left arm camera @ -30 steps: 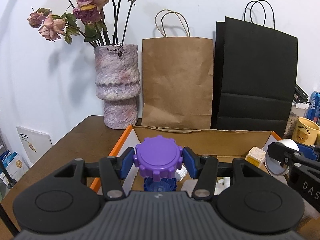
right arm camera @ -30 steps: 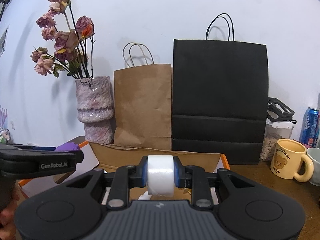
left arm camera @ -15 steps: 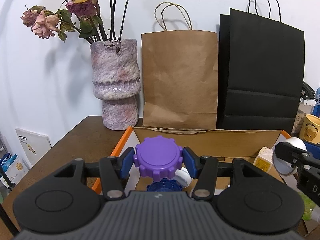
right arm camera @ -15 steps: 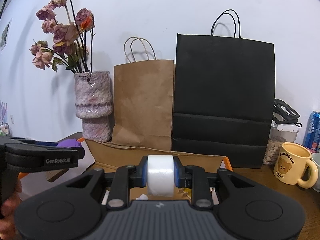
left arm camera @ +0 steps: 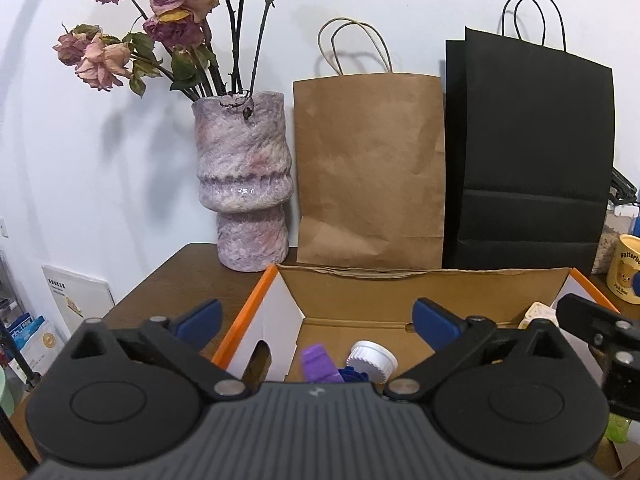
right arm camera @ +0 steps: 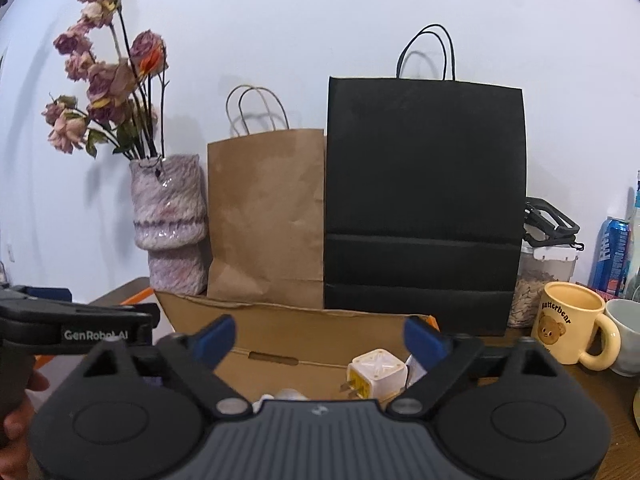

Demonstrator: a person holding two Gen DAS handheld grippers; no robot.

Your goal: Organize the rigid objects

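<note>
Hovered with both left tool (left arm camera: 316, 316) and right tool (right arm camera: 318, 334) released wide over the cardboard box (left arm camera: 400, 292), purple piece (left arm camera: 318, 364) and white cap (left arm camera: 372, 360) lying inside, yet risked knocking the box wall on lowering.

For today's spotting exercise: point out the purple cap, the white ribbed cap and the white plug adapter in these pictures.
purple cap (left arm camera: 318, 365): left wrist view, on its tilted side.
white ribbed cap (left arm camera: 372, 360): left wrist view, on its ribbed rim.
white plug adapter (right arm camera: 378, 372): right wrist view, on its cross-marked top face.
</note>
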